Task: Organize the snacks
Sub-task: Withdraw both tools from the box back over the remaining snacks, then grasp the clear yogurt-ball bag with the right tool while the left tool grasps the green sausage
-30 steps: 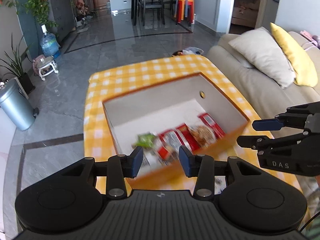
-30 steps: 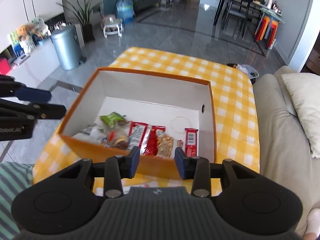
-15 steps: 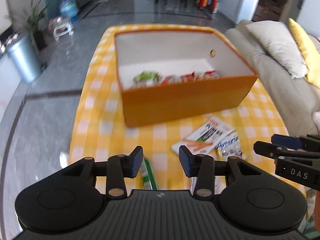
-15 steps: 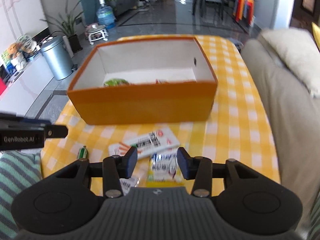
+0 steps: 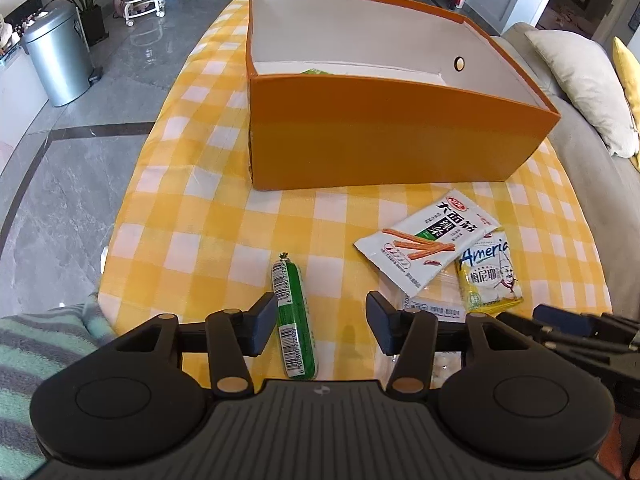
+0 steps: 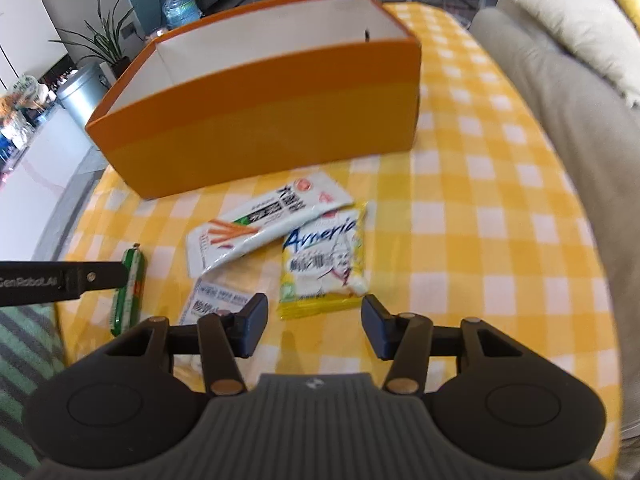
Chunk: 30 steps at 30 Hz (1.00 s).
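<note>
Two grippers hang low over a yellow-checked table [image 5: 192, 216], where four snacks lie loose in front of one orange box [image 5: 392, 140]. The left gripper [image 5: 321, 328] has its jaws spread wide and empty; a green sausage [image 5: 294, 320] lies beneath them, just inside the left finger, its long axis running from near the camera toward the box, clipped tip at the far end. The right gripper [image 6: 314, 328] is likewise spread and holds nothing, poised at the near edge of a yellow packet [image 6: 324, 268]. That packet lies flat, its long axis pointing roughly toward the box. A white packet [image 5: 428, 246] printed with orange sticks lies on a diagonal, one end aimed at the box's right part, and overlaps the yellow packet's far corner. A fourth, a clear packet [image 6: 218, 300] with a white label, sits nearest the camera, partly under the white packet and partly behind the right gripper's left finger; its heading cannot be judged. The box stands open, with one round hole [image 5: 459, 64] in its right wall and a sliver of green wrapper [image 5: 316, 72] showing over the near wall; the rest of its contents are hidden. One steel bin [image 5: 60, 64] stands on the floor to the left, and one cream cushion [image 5: 580, 80] rests on the sofa to the right.
</note>
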{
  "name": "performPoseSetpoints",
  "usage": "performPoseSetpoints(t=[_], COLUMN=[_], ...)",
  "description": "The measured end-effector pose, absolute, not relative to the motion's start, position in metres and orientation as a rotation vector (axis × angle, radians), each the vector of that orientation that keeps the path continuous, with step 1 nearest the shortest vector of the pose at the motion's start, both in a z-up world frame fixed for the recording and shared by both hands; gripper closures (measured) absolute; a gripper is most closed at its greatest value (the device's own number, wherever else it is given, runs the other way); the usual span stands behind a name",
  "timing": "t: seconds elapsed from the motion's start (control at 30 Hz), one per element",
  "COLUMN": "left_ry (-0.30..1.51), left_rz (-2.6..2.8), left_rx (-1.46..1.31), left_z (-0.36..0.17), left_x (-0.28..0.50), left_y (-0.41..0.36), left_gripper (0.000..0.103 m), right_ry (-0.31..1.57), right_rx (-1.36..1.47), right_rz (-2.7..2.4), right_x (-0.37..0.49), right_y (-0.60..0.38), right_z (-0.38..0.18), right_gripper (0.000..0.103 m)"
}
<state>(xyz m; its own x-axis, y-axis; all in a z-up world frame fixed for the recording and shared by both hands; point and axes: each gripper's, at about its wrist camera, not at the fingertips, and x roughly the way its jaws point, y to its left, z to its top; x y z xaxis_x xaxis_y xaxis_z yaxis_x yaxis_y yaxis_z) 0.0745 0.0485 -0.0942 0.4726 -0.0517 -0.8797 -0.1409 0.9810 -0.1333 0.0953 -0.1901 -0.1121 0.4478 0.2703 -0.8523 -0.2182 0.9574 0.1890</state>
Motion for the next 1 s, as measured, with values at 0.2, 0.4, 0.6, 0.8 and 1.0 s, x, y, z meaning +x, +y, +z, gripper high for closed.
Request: performPoseSetpoints(t=[0.2, 0.4, 0.6, 0.8, 1.0], left_ry=[1.082, 1.130, 1.154, 1.158, 1.166], left_rz=[0.051, 0.089, 0.081, 0.091, 0.083], left_rx=[-0.222, -0.221, -0.238, -0.220, -0.244], left_z=[-0.102, -0.117, -0.124, -0.128, -0.133], left_x=[0.078, 0.086, 0.086, 0.086, 0.089], left_y=[0.052, 0.057, 0.059, 0.062, 0.065], left_gripper=[0.043, 0.043, 0.056, 0.067, 0.067], right_ry=[1.077, 1.104, 1.153, 1.237, 1.257], right_rx=[0.045, 0.051, 0.071, 0.146, 0.058], right_rz=[0.350, 0.393, 0.404, 0.411, 0.358], right_x=[0.096, 0.102, 0.100, 0.104, 0.102], right_y=[-0.179, -0.164, -0.154, -0.140, -0.115], right_z=[-0.121, -0.125, -0.127, -0.130, -0.136], right_gripper=[0.053, 0.053, 0.053, 0.048, 0.044])
